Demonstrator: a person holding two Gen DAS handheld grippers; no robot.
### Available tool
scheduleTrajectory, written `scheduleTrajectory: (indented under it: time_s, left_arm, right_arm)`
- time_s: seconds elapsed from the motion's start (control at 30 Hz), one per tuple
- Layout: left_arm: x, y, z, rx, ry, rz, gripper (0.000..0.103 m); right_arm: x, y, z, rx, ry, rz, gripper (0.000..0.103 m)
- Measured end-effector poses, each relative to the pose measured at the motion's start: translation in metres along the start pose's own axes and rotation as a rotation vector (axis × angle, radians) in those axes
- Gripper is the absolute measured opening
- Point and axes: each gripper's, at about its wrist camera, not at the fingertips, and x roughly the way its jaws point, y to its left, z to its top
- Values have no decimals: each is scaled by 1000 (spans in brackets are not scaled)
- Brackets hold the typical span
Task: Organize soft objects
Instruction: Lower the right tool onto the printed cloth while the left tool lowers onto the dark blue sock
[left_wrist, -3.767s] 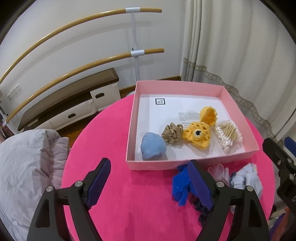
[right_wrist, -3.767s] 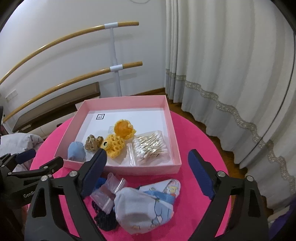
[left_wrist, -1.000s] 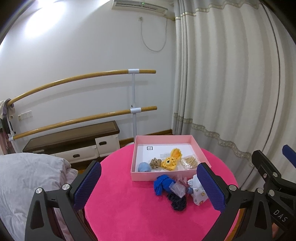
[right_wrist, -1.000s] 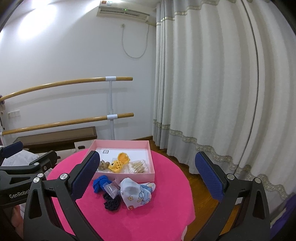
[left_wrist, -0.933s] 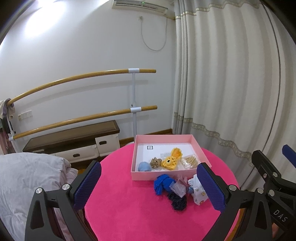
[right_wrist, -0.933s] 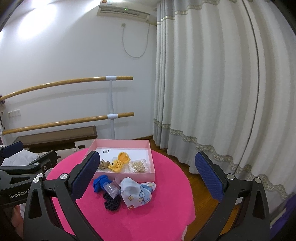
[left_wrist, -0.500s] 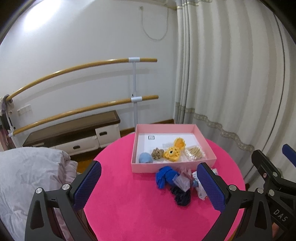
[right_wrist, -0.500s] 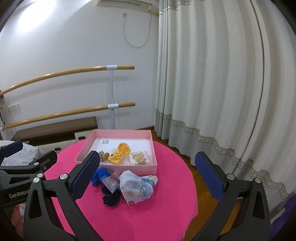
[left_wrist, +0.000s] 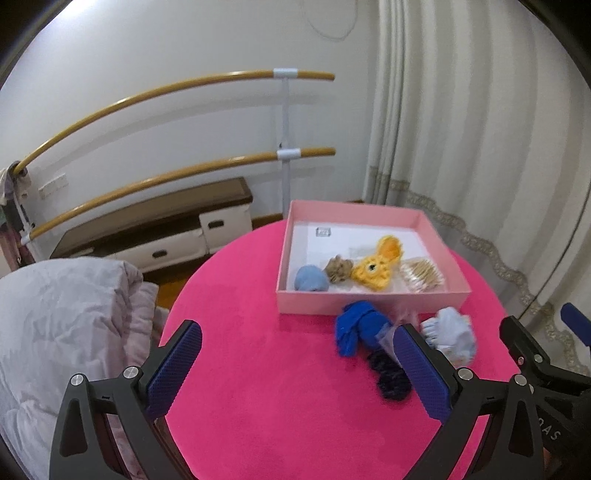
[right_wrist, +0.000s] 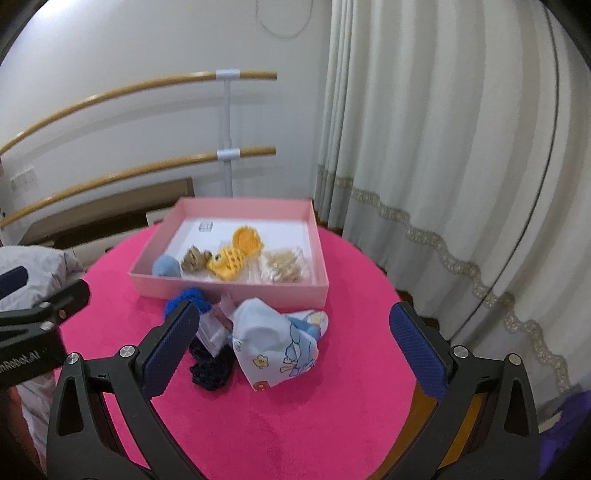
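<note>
A pink box (left_wrist: 369, 306) (right_wrist: 229, 288) on the round pink table holds a light blue pouf (left_wrist: 311, 278), a tan scrunchie (left_wrist: 338, 268), a yellow crochet piece (left_wrist: 376, 267) (right_wrist: 234, 256) and a bag of cotton swabs (left_wrist: 421, 275) (right_wrist: 283, 267). In front of the box lie a blue cloth (left_wrist: 356, 326) (right_wrist: 188, 297), a dark scrunchie (left_wrist: 391, 376) (right_wrist: 212, 365), a small plastic bag (right_wrist: 214, 325) and a cartoon-print cloth (right_wrist: 280, 343) (left_wrist: 450, 334). My left gripper (left_wrist: 295, 369) and right gripper (right_wrist: 291, 347) both hang open above the table, holding nothing.
Wooden barre rails (left_wrist: 177, 88) and a low cabinet (left_wrist: 155, 232) stand behind the table. A grey quilt (left_wrist: 55, 325) lies at the left. Curtains (right_wrist: 443, 147) hang at the right. The table's left half (left_wrist: 236, 295) is bare pink felt.
Both grippers have dropped from a high, far view back down toward the table; the box and loose cloths now look larger and closer. Nothing on the table has moved.
</note>
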Motion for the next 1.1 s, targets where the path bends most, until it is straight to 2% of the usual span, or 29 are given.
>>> scheduleTrajectory:
  time_s: [0.37, 0.47, 0.6, 0.77, 0.83, 0.93, 0.97, 1.0, 1.1]
  left_arm:
    - [89, 16, 4, -47, 171, 62, 103]
    - [112, 19, 4, -55, 209, 85, 103]
    - [143, 21, 3, -63, 256, 87, 103]
    - [165, 21, 3, -55, 288, 79, 103]
    - [171, 21, 1, -49, 295, 70, 103]
    - [182, 19, 1, -44, 313, 65, 103]
    - [184, 19, 0, -44, 317, 64, 103]
    - [186, 18, 0, -46, 321, 64, 103]
    - [193, 14, 1, -47, 332, 52, 103]
  right_arm:
    - [75, -2, -14, -18, 211, -21, 103]
    - [89, 1, -18, -24, 250, 6, 103]
    - [103, 4, -21, -11, 287, 53, 103]
    - [125, 8, -26, -36, 352, 3, 103]
    - [134, 5, -31, -7, 378, 40, 103]
    - [137, -3, -33, 49, 370, 93, 98]
    - [136, -6, -33, 60, 359, 98, 92]
    - [134, -9, -32, 71, 343, 102, 86]
    - [127, -15, -29, 78, 311, 77, 80]
